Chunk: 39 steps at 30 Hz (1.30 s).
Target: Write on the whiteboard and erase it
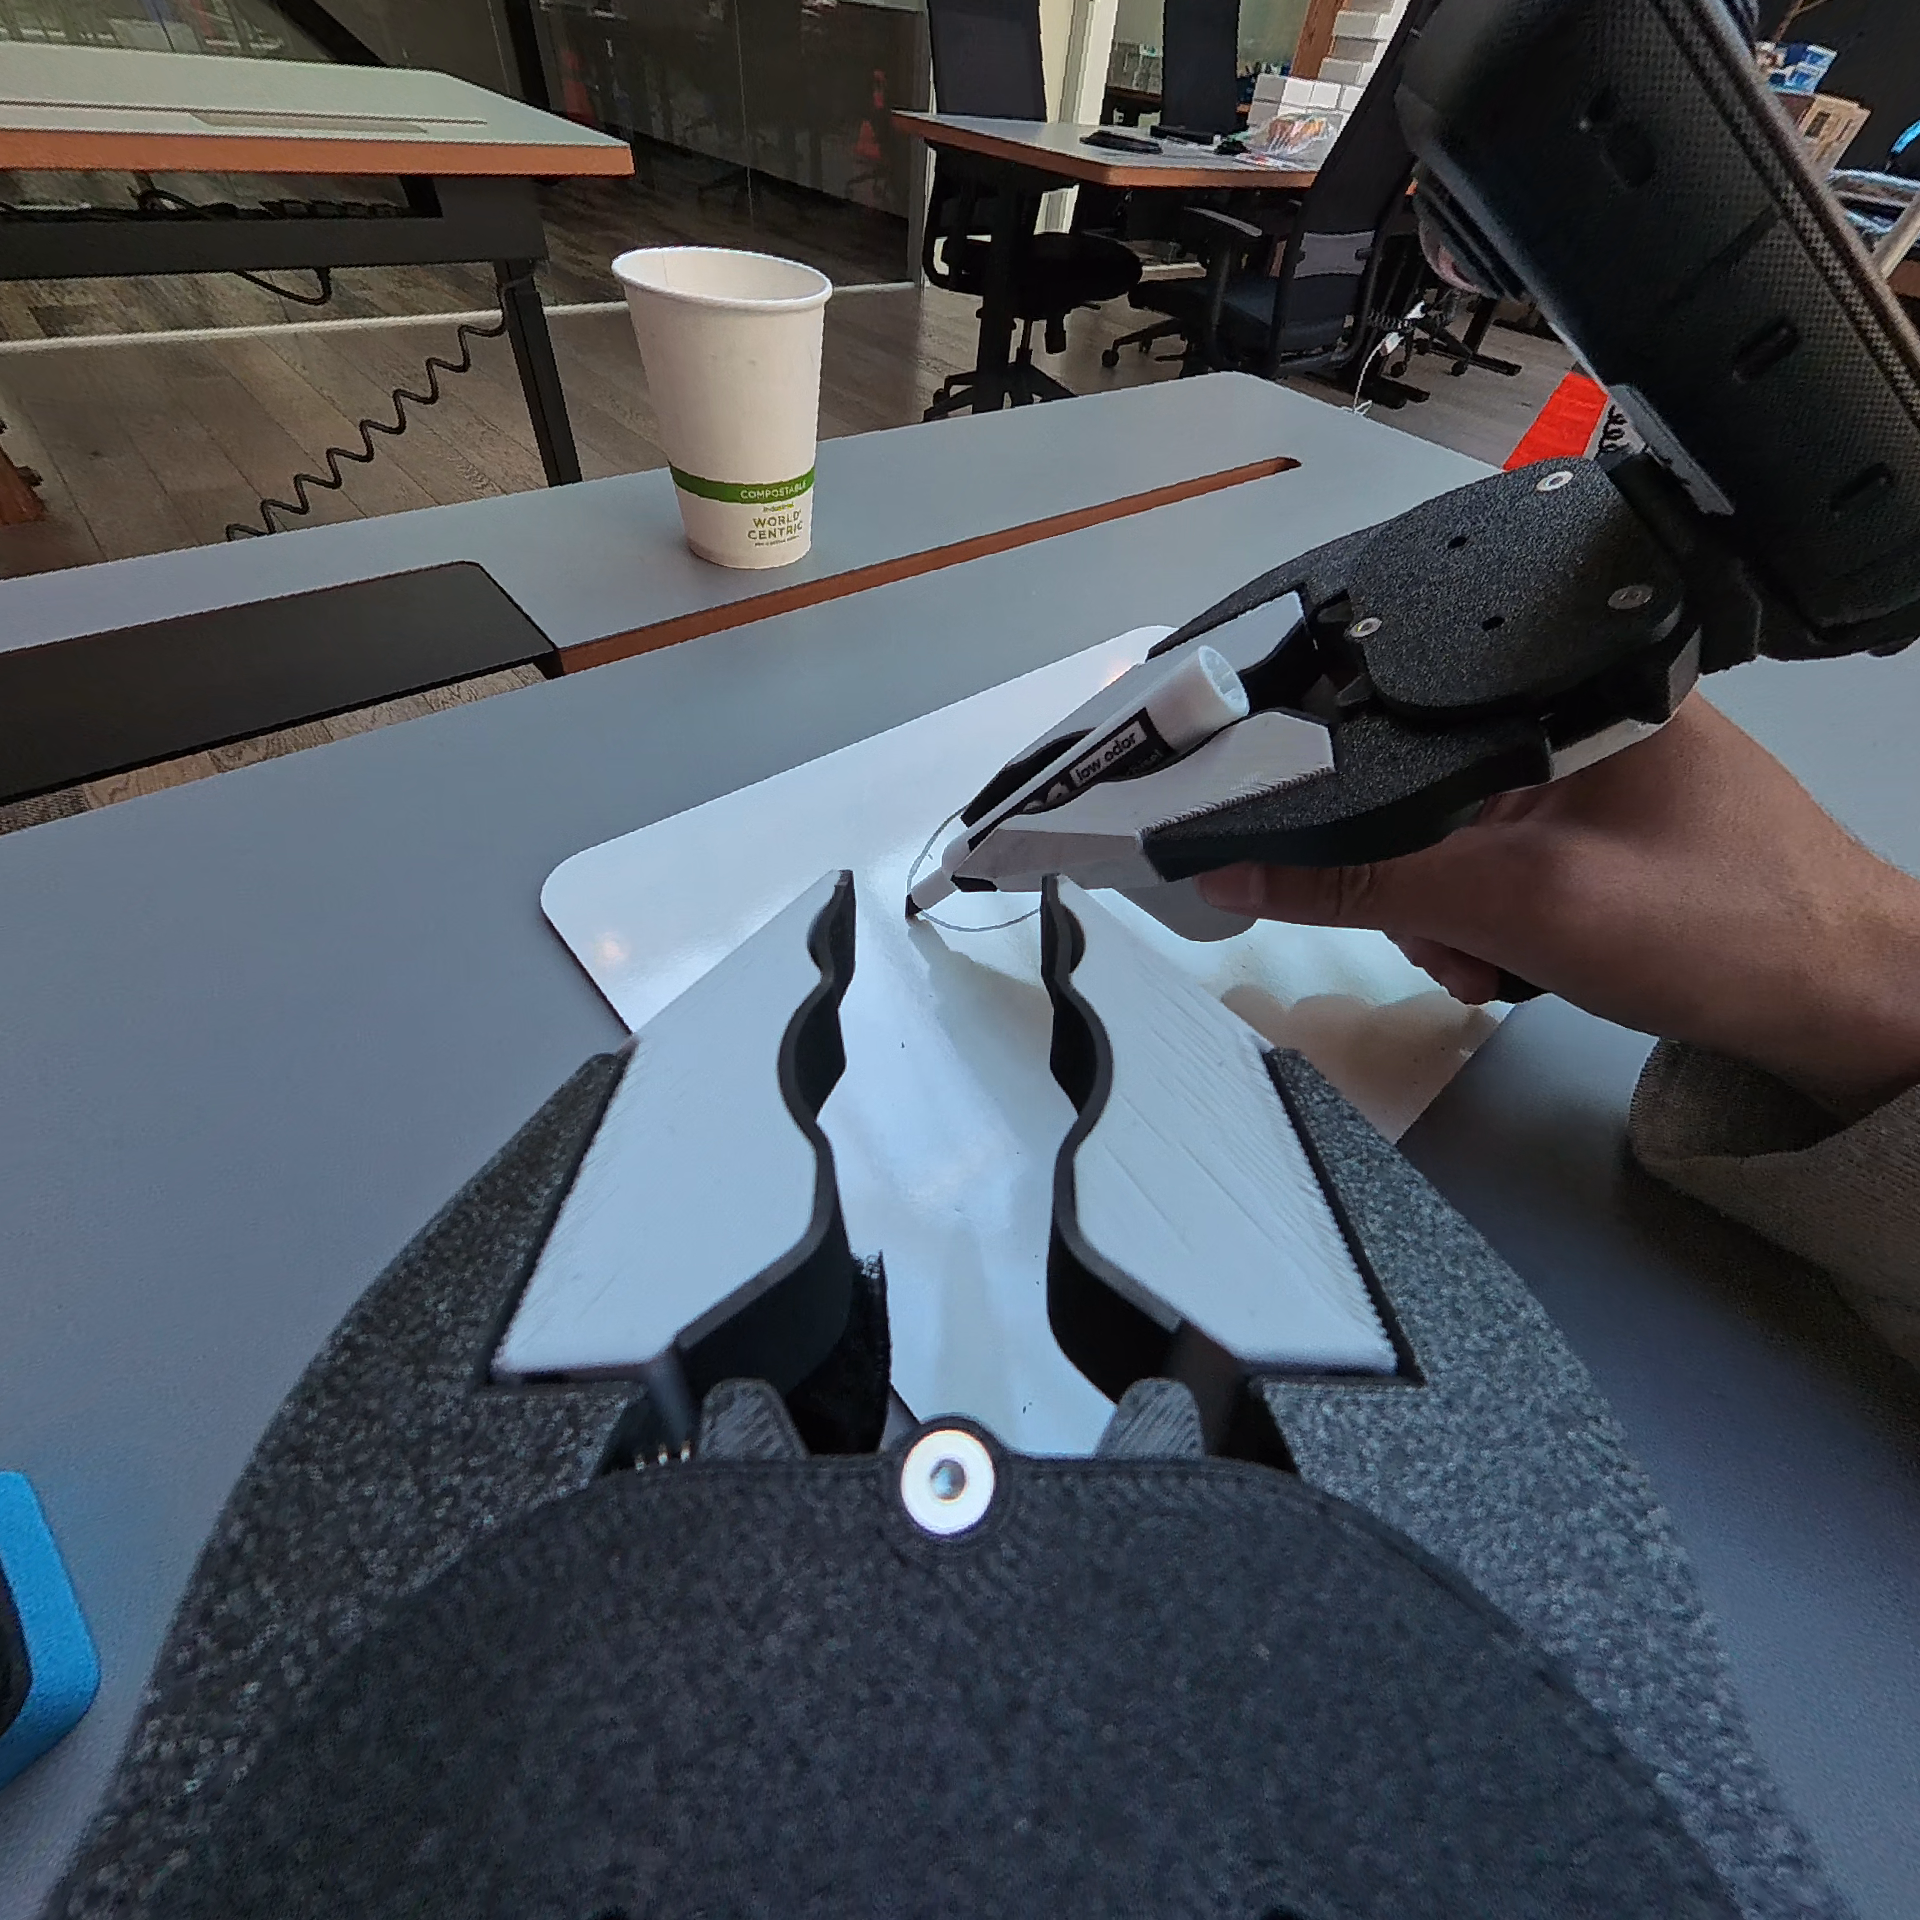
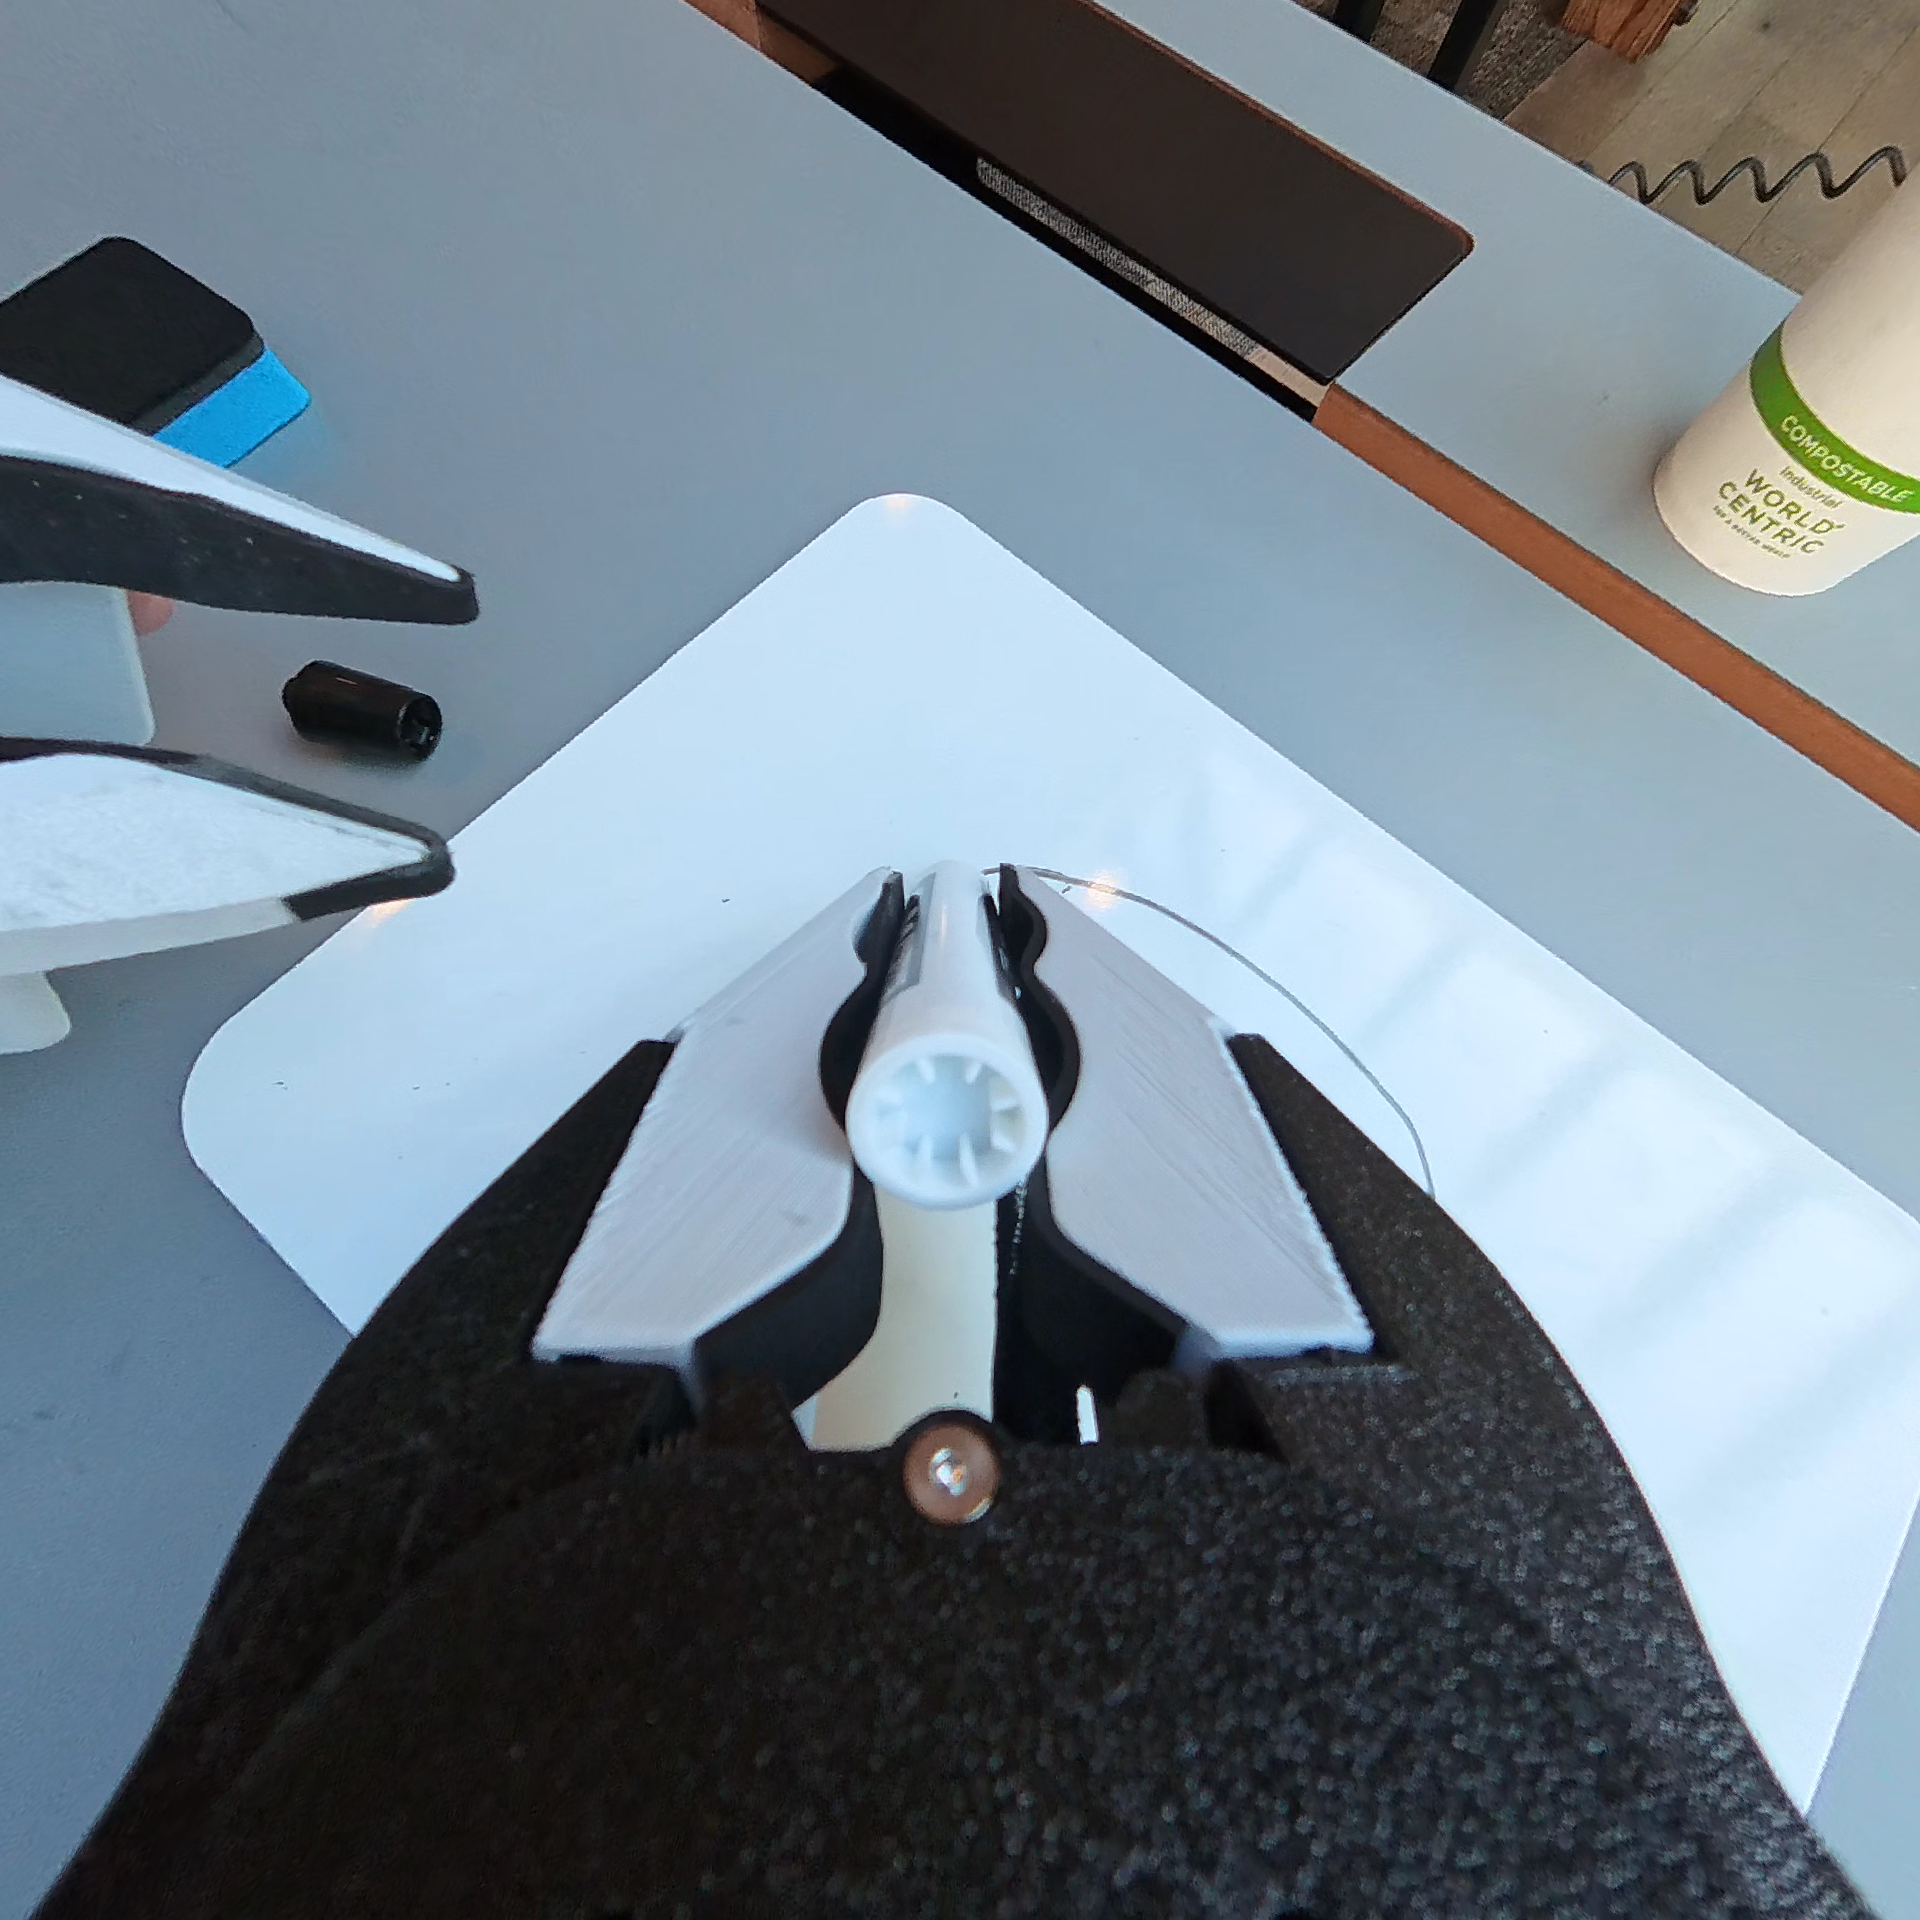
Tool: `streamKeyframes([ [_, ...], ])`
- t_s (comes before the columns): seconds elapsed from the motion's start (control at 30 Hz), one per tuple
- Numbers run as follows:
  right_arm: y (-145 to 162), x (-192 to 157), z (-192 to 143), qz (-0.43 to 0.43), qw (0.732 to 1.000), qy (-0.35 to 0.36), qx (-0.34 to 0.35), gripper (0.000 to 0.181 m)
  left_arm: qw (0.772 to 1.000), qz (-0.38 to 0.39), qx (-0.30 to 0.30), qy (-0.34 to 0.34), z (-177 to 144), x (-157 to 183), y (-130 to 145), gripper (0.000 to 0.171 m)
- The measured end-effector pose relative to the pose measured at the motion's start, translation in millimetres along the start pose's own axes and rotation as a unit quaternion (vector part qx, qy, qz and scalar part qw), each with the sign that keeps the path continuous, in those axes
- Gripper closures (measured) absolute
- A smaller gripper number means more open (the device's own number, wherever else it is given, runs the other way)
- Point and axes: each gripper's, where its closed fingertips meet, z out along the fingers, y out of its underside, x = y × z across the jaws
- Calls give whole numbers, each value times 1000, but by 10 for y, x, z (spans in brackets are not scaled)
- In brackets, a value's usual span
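My right gripper (image 2: pixel 943 883) is shut on a white marker (image 2: pixel 940 1039), its tip down on a small whiteboard (image 2: pixel 727 779) where a thin curved line (image 2: pixel 1278 997) is drawn. In the left wrist view the marker (image 1: pixel 1112 758) slants down to the whiteboard (image 1: pixel 727 862) with the right gripper (image 1: pixel 971 862) around it, held by a hand (image 1: pixel 1558 914). My left gripper (image 1: pixel 945 894) is open and empty, hovering low over the board just short of the marker tip. It also shows at the left of the right wrist view (image 2: pixel 457 738). The marker's black cap (image 2: pixel 362 714) lies on the table beside the board.
A white paper cup with a green band (image 1: pixel 732 405) stands beyond the board, also in the right wrist view (image 2: pixel 1808 436). A blue and black eraser (image 2: pixel 166 348) lies on the grey table (image 2: pixel 623 312) at the left. A black panel (image 1: pixel 260 665) sits in the table's slot.
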Motion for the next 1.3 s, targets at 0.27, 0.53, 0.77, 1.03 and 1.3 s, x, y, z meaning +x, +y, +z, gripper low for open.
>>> streamKeyframes([
  [0.27,21,-31,-25,3,1000,-2,-3,163,1000,2,1,0,-4,-8,-5,136],
  [0.53,45,-81,-58,5,1000,-4,-6,163,1000,7,0,-1,1,-14,3,136],
  [0.77,74,-106,-94,8,1000,-3,-8,163,1000,11,1,-2,-2,-21,-1,136],
  [1.03,120,-112,-153,14,1000,0,-10,163,1000,15,0,-2,3,-24,8,136],
  [1.3,169,-95,-211,21,1000,4,-12,163,1000,16,-1,0,7,-27,13,136],
])
